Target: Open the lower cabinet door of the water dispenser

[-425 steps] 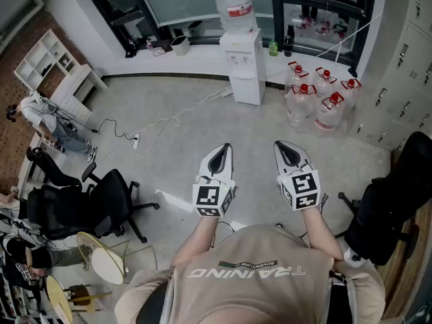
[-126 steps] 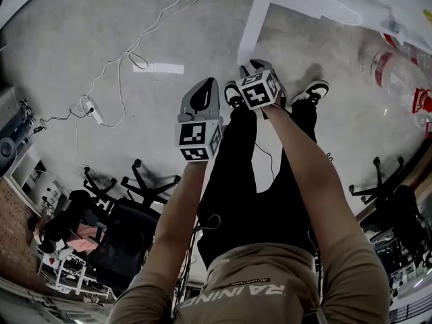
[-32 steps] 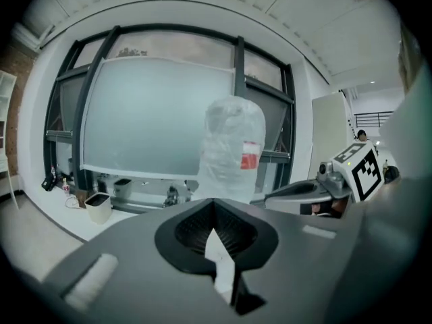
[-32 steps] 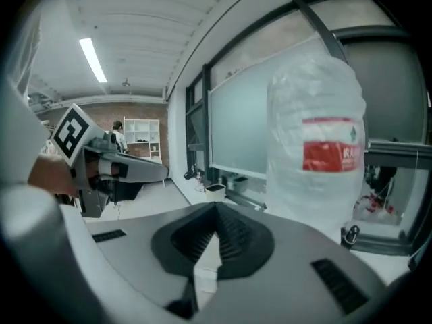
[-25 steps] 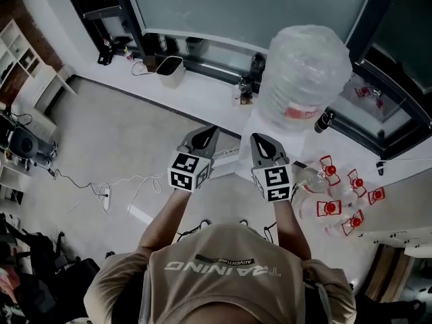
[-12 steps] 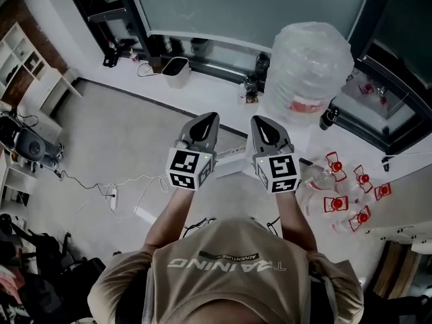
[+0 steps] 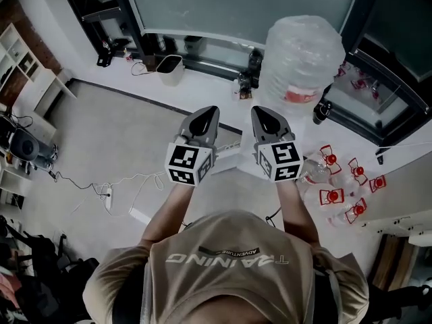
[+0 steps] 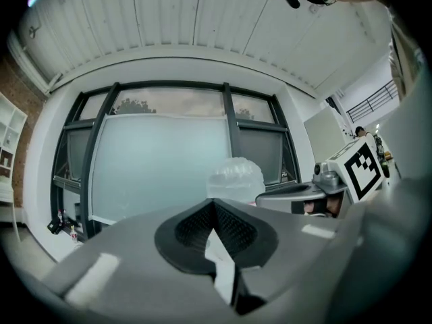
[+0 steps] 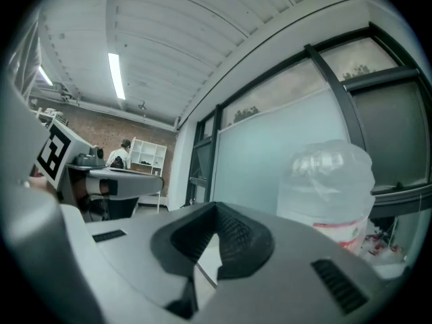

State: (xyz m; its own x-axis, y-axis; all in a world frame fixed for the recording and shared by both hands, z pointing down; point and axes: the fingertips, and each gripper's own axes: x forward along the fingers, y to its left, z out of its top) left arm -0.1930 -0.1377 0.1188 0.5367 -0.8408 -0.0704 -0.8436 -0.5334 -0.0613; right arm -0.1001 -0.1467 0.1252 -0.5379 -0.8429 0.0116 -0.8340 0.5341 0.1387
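From the head view, you hold both claws out level and side by side above the water dispenser [image 7: 231,158], whose white body shows just beneath and between them. Your left claw [image 7: 204,113] and right claw [image 7: 263,113] are near each other but apart. The big clear bottle [image 7: 300,52] sits on top of the dispenser, just beyond your right claw. The lower cabinet door can't be made out from this steep angle. Spare bottles [image 7: 332,196] with red caps stand on the floor [image 7: 101,140] to the right.

In the left gripper view, your left claw is pressed together with nothing pinched in it. The top of the bottle rises just past its tip, in front of a wide frosted window [image 8: 158,160]. Your right claw shows at the right edge.

In the right gripper view, your right claw is likewise pressed together and empty. The bottle stands to its right, and your left claw shows at the left.
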